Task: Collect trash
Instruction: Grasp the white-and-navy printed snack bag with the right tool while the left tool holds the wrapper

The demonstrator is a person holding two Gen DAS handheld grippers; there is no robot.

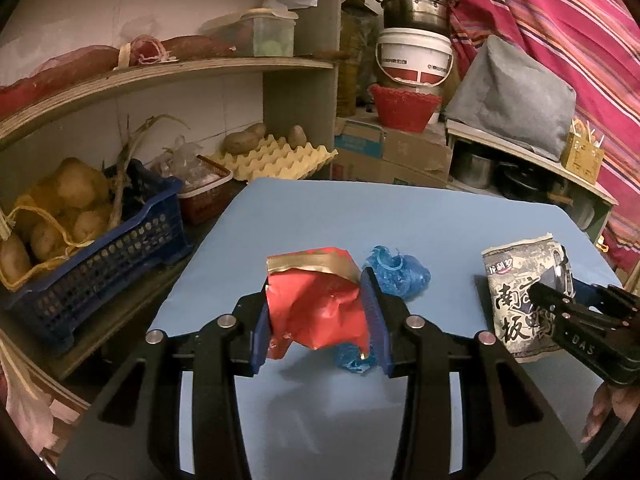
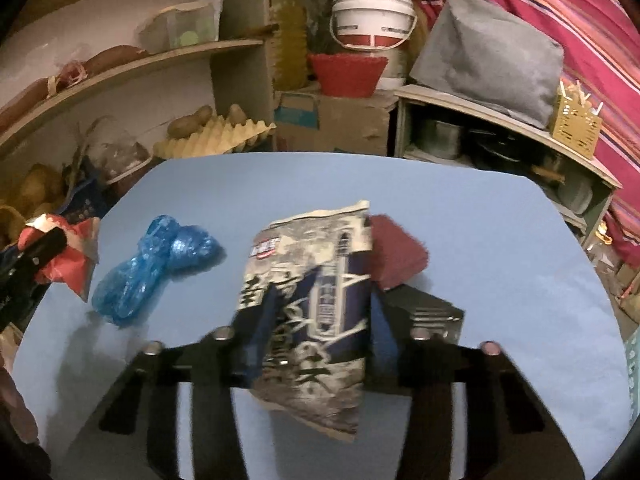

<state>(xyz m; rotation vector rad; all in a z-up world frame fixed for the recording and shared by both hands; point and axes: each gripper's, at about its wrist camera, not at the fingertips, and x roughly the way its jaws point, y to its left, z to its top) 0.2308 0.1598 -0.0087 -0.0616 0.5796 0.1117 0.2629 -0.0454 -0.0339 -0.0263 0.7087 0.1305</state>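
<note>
Item: left tool (image 1: pixel 320 312), closed on a crumpled red wrapper (image 1: pixel 316 304) with a gold strip along its top edge; the wrapper is raised clear of the blue bench (image 1: pixel 320 216) and casts a shadow beneath. Item: right tool (image 2: pixel 316 320), closed on a grey-and-navy printed snack bag (image 2: pixel 312 312), held upright with its long axis running away from the camera, torn mouth at the far end; it also hangs free of the bench. Item: blue plastic wad (image 2: pixel 148 268), two crumpled lumps joined, lying loose on the bench, long axis slanting from near-left to far-right in the right wrist view. It sits just beyond and to the right of the left tool, partly hidden behind the red wrapper, and well to the left of the right tool; the left hand is judged the nearer. Item: dark red flat piece (image 2: pixel 394 252), behind the snack bag, identity unclear. No bin or trash receptacle shows in either view. Judgement: both tools are full, so each load wants depositing before the blue wad can be taken.
</note>
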